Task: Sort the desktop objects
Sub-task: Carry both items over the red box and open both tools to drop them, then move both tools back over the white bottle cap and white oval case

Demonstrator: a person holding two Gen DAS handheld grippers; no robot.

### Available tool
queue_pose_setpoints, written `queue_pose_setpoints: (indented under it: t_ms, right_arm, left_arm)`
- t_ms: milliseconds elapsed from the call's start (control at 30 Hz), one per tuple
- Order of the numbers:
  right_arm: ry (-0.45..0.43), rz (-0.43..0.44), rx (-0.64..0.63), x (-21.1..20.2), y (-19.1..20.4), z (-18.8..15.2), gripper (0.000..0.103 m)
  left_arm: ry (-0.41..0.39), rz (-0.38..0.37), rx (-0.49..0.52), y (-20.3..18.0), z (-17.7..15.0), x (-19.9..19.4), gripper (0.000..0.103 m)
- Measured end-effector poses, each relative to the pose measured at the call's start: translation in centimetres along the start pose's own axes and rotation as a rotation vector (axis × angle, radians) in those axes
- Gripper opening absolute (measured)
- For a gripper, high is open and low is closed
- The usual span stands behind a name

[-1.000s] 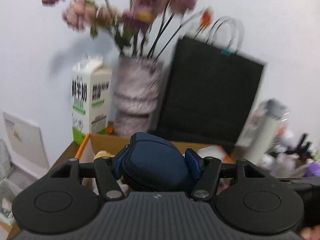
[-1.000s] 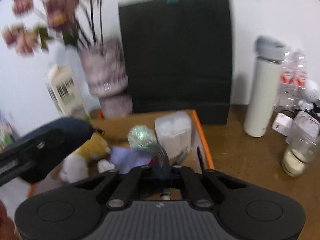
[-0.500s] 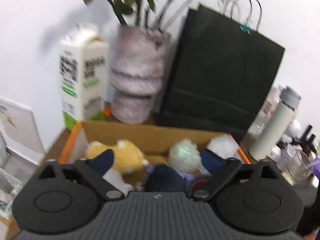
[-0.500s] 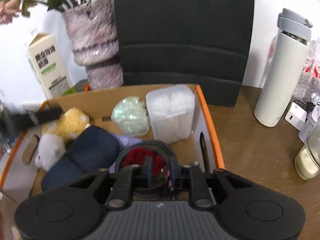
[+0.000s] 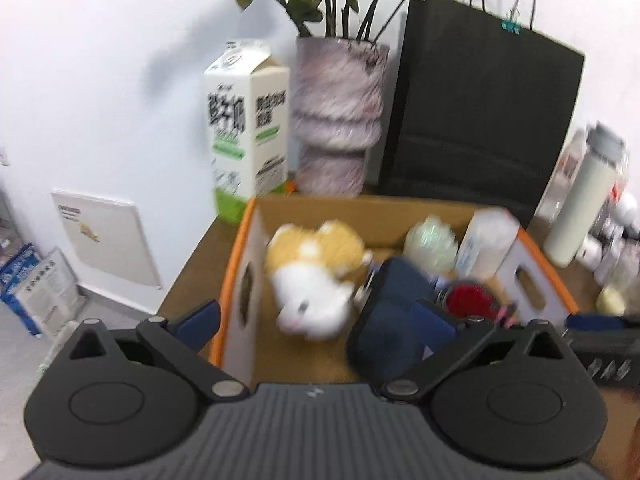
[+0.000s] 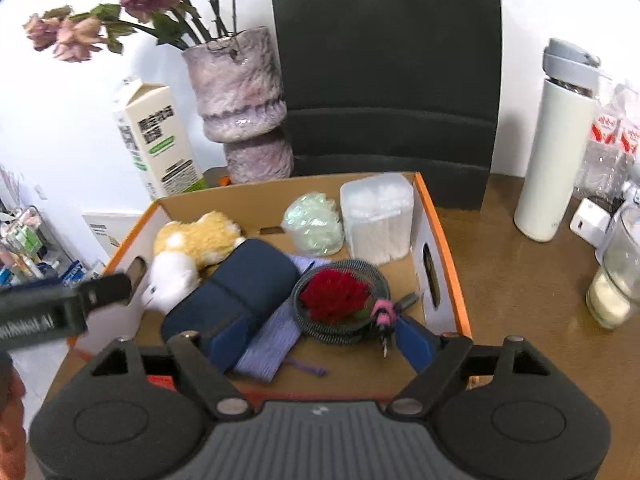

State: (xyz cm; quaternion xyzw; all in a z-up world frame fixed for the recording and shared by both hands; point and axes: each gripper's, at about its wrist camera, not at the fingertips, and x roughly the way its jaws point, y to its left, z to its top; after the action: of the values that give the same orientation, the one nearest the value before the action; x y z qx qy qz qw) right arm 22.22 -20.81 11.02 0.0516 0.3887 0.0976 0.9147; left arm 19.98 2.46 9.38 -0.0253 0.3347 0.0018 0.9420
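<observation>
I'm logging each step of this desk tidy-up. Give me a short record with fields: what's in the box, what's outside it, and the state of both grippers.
box: cardboard box, orange rim, on a brown desk
in box: plush toy, navy pouch, red rose disc, cotton swab tub, purple cloth
outside box: milk carton, vase, black bag, white flask
left gripper: opening, empty
right gripper: opening, empty

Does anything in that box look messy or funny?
Yes. The plush toy lies tipped over, the blue case leans on it, and wilted flowers droop from the vase behind the box.
</observation>
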Motion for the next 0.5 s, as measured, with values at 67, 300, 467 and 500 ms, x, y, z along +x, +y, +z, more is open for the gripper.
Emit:
queue_pose_setpoints:
  t_ms: [67,300,467,500]
  right_arm:
    - [-0.056,-0.016,0.002,-1.5,0.2,-1.3,0.082]
    - [-0.228,-0.043,-0.050,-6.4,1.4,-7.6,0.092]
    - [-0.249,-0.052,-0.122,-7.9,2.0,-13.0,0.092]
    - [-0.247,-0.062,-0.140,-8.2,2.1,-14.0,0.092]
  left_arm:
    - [-0.017,0.028,0.047,0.0,-1.9,-1.2,0.103]
    - [-0.076,0.074,0.105,0.8,-7.9,-6.1,0.103]
    - [-0.100,0.099,0.143,0.8,-11.9,-8.7,0.103]
    - [-0.100,0.088,0.133,1.0,-12.7,-9.2,0.103]
